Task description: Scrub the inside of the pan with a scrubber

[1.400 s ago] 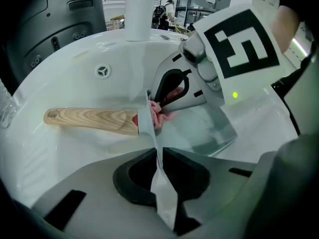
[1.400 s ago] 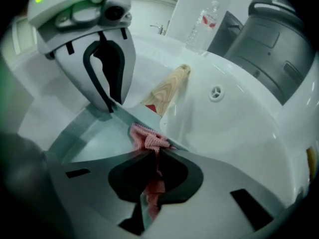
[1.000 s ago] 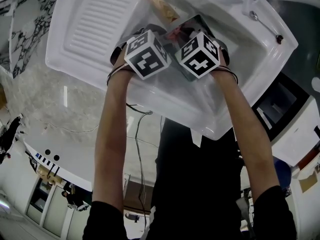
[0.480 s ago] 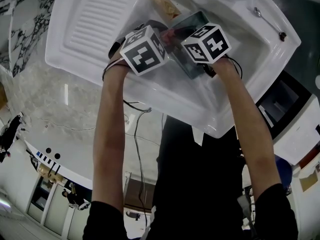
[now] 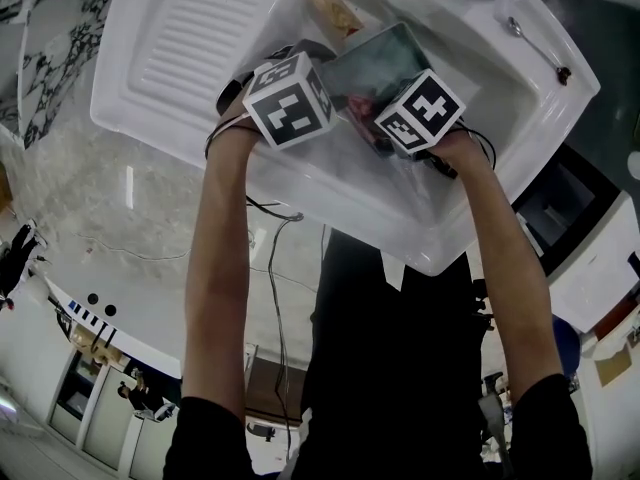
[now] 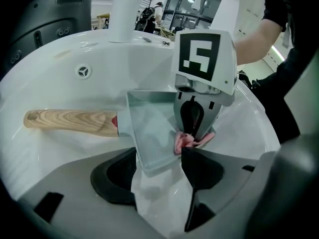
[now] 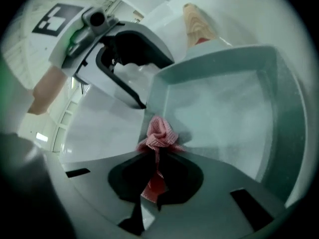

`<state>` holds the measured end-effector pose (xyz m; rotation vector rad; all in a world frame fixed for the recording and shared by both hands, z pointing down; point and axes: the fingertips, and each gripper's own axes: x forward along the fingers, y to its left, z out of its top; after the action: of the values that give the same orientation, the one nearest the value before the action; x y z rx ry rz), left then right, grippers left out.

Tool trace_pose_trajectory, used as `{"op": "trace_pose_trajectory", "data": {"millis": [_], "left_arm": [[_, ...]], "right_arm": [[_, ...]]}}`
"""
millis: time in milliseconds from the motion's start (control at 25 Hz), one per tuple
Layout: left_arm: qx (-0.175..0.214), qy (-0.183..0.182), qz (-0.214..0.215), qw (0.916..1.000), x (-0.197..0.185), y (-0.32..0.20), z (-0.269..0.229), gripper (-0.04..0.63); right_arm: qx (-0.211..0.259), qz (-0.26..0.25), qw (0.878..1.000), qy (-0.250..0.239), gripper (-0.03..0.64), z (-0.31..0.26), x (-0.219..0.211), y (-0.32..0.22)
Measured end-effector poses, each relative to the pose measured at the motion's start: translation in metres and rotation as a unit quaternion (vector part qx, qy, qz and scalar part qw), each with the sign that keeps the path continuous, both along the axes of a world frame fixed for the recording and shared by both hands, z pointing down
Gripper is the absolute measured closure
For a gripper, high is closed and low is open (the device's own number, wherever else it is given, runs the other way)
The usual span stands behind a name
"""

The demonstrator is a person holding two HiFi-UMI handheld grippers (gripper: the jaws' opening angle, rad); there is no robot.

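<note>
The left gripper (image 6: 159,171) has just been opening and its jaws now stand spread, the pan's (image 6: 149,128) near corner loose between them. Only its view shows the wooden handle (image 6: 70,122) running left toward the sink (image 6: 60,68) wall. The right gripper (image 7: 158,158) pinches the pink scrubber (image 7: 159,133) at the pan's near rim, with bare pan floor beyond its tips. Since a second ago it has swung right, uncovering more of the pan.

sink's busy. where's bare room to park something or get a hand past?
Free: the ribbed drainboard left of the basin, and the basin floor between pan and the right-hand wall. Crowded: mid-basin, where the pan, its wooden handle, the right tongs shut on the pink scrubber and the left tongs, jaws just opened around the pan's corner, bunch together.
</note>
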<state>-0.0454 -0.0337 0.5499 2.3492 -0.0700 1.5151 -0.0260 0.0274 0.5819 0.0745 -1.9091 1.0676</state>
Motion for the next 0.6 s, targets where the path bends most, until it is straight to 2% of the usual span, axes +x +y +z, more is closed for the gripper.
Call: {"op": "trace_pose_trajectory", "data": {"millis": [240, 440, 600], "left_arm": [[-0.001, 0.000, -0.005, 1.0000, 0.002, 0.000, 0.000, 0.319], [-0.004, 0.001, -0.012, 0.9999, 0.002, -0.001, 0.000, 0.319], [-0.001, 0.004, -0.005, 1.0000, 0.007, 0.001, 0.000, 0.319]], "right_arm": [[0.035, -0.108, 0.993, 0.038, 0.575, 0.003, 0.016, 0.024], [0.075, -0.190, 0.973, 0.109, 0.574, 0.008, 0.035, 0.033], [0.113, -0.207, 0.956, 0.177, 0.574, 0.011, 0.062, 0.019]]}}
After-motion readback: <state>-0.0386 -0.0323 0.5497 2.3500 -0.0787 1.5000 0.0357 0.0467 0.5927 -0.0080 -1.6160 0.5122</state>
